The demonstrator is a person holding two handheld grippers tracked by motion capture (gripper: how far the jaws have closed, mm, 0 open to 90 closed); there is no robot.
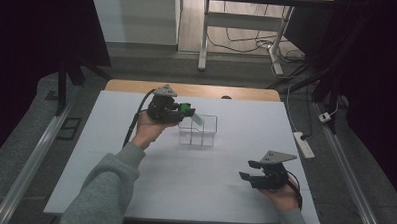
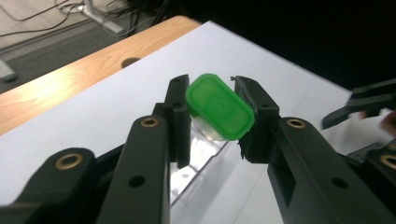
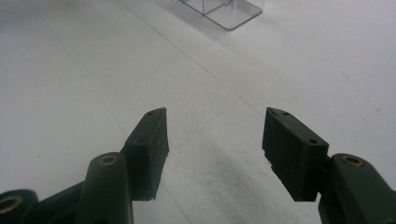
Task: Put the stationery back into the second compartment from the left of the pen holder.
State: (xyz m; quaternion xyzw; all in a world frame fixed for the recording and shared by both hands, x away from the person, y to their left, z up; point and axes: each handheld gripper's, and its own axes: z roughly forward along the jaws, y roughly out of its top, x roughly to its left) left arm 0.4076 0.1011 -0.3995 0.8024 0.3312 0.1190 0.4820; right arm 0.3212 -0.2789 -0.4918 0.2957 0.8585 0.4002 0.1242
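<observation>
Your left gripper (image 2: pixel 212 100) pinches the green-capped clear bottle (image 2: pixel 219 106) by its cap, holding it tilted over the clear divided box (image 1: pixel 198 130). Your right gripper (image 3: pixel 215 140) hovers, jaws spread with nothing between them, above the white worktop (image 1: pixel 199 187), well apart from it.

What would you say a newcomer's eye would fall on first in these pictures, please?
Probably the green-capped container, clamped in the left gripper just above the clear divided box at the middle of the white table. Next, the right gripper, low near the table's right front edge, jaws open with nothing between them.
</observation>
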